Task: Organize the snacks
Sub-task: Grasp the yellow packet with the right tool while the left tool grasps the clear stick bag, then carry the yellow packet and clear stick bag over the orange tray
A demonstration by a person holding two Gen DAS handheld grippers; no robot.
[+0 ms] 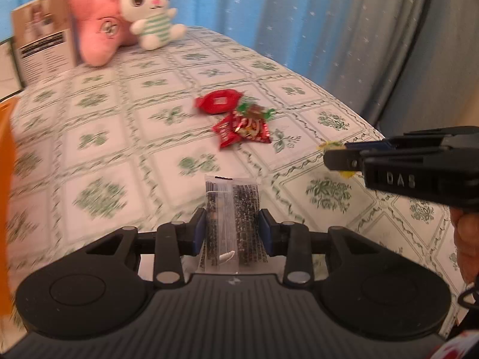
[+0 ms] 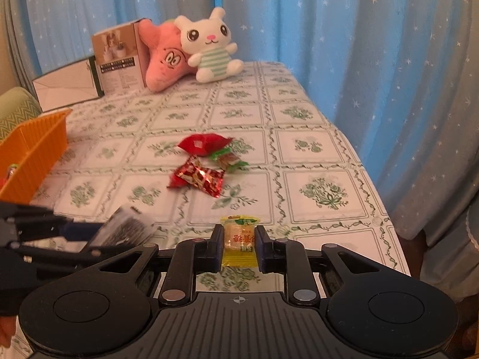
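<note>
Orange ribbed plastic basket (image 2: 33, 149) at nine o'clock awaits – we grip a dark clear-wrapped snack packet (image 1: 232, 209) in the left gripper (image 1: 232, 227), a yellow wrapped candy (image 2: 239, 240) in the right gripper (image 2: 239, 245); three red and green wrapped snacks (image 2: 206, 164) remain at twelve.

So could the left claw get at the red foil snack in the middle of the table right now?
Probably not yet: the left claw is shut on a clear dark-printed packet, so it is occupied. The tablecloth up to the red foil snack looks bare otherwise.

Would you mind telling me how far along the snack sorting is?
Done: the orange basket already holds something. In hand: the left gripper grips a clear dark snack packet; the right gripper grips a yellow candy. Left: three wrapped snacks still lie on the tablecloth.
</note>
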